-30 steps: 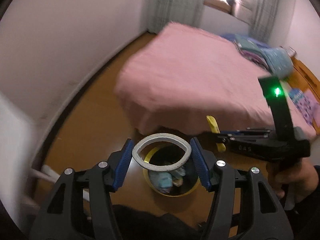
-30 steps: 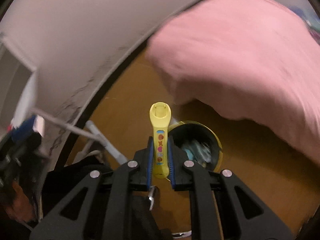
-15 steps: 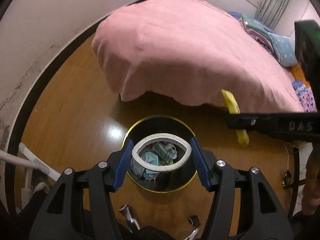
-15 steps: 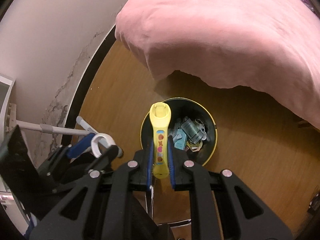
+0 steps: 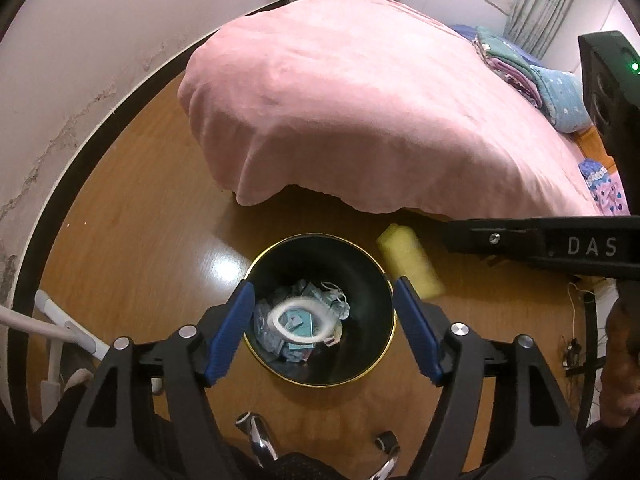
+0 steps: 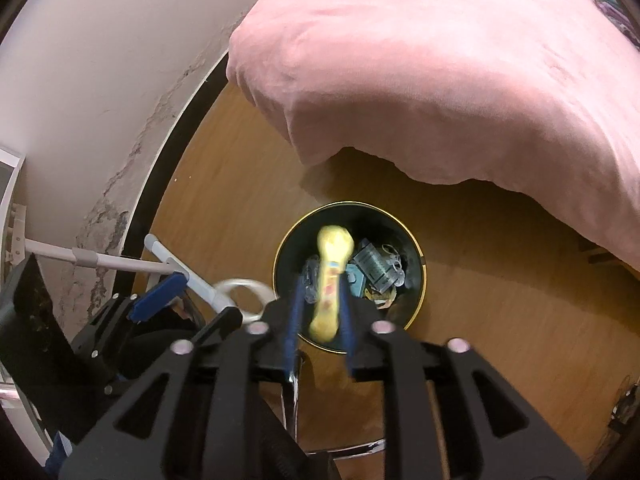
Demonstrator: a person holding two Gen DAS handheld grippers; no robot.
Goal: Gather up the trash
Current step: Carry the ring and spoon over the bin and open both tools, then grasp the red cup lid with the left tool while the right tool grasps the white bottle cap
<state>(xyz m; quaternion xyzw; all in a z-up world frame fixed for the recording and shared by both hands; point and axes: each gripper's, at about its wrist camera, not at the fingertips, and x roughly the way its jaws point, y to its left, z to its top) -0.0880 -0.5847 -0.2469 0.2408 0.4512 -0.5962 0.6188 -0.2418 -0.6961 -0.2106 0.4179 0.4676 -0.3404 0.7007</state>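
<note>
A black bin with a gold rim (image 5: pixel 320 254) stands on the wooden floor, holding crumpled blue-green trash. My left gripper (image 5: pixel 323 284) hangs above it with its jaws opening. A white ring (image 5: pixel 302 320) is loose below them, over the bin's mouth. My right gripper (image 6: pixel 321 280) is also over the bin (image 6: pixel 360 212), jaws opening. A blurred yellow plastic piece (image 6: pixel 330 276) drops free between its pads. In the left wrist view the yellow piece (image 5: pixel 410 266) shows beside the right gripper (image 5: pixel 560 246).
A bed under a pink cover (image 5: pixel 360 100) overhangs the floor just behind the bin. A white wall with a dark skirting (image 6: pixel 168 152) runs on the left. White rack tubes (image 6: pixel 120 262) stand near it. A hand (image 5: pixel 620 344) and a cable lie at the right.
Both grippers sank toward the bin and then spread their jaws. The white ring left the left pads and dropped. The yellow piece slipped out of the right pads.
</note>
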